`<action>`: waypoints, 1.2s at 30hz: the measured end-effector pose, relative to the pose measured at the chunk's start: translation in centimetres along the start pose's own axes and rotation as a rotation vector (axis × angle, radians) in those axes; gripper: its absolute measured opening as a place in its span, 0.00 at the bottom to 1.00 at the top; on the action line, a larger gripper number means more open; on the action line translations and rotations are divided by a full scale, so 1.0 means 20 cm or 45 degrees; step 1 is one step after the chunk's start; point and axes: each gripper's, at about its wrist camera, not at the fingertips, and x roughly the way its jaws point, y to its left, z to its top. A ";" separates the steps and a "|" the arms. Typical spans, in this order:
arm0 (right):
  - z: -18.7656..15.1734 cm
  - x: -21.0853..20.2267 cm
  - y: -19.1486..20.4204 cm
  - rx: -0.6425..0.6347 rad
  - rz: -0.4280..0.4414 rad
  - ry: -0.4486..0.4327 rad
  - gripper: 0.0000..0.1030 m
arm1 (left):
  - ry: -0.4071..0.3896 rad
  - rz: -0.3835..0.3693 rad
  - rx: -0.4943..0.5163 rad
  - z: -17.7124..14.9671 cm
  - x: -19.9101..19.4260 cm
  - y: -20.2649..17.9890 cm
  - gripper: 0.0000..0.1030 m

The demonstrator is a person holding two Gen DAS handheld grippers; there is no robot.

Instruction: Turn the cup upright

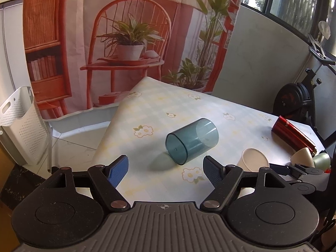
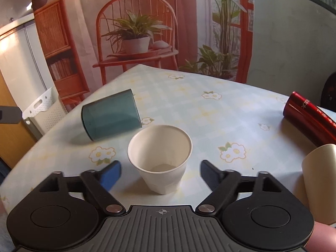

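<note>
A see-through teal cup point(image 1: 191, 140) lies on its side on the flowered tablecloth point(image 1: 159, 113), closed base toward me in the left wrist view. My left gripper point(image 1: 166, 171) is open and empty, just short of it. The teal cup also shows in the right wrist view point(image 2: 111, 116), at the left. A white paper cup point(image 2: 160, 157) stands upright, mouth up, between the open fingers of my right gripper point(image 2: 160, 174), which do not touch it. The paper cup shows in the left wrist view point(image 1: 254, 159) at the right.
A red cylinder point(image 2: 308, 117) lies on its side at the table's right. A beige cup point(image 2: 319, 180) lies at the near right. A white perforated basket point(image 1: 21, 124) stands on the floor left of the table. An exercise bike point(image 1: 302, 92) stands at the right.
</note>
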 end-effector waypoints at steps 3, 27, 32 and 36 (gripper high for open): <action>0.02 -0.07 -0.02 0.026 -0.003 0.012 0.87 | 0.001 -0.021 0.022 0.02 -0.01 -0.02 0.85; 0.18 -1.00 -0.14 0.145 -0.155 -0.171 1.00 | -0.253 -0.095 0.283 0.14 -0.49 -0.38 0.93; 0.17 -1.04 -0.13 0.146 -0.156 -0.174 1.00 | -0.275 -0.097 0.301 0.13 -0.54 -0.42 0.93; 0.16 -1.04 -0.13 0.147 -0.157 -0.175 1.00 | -0.289 -0.086 0.292 0.11 -0.55 -0.43 0.93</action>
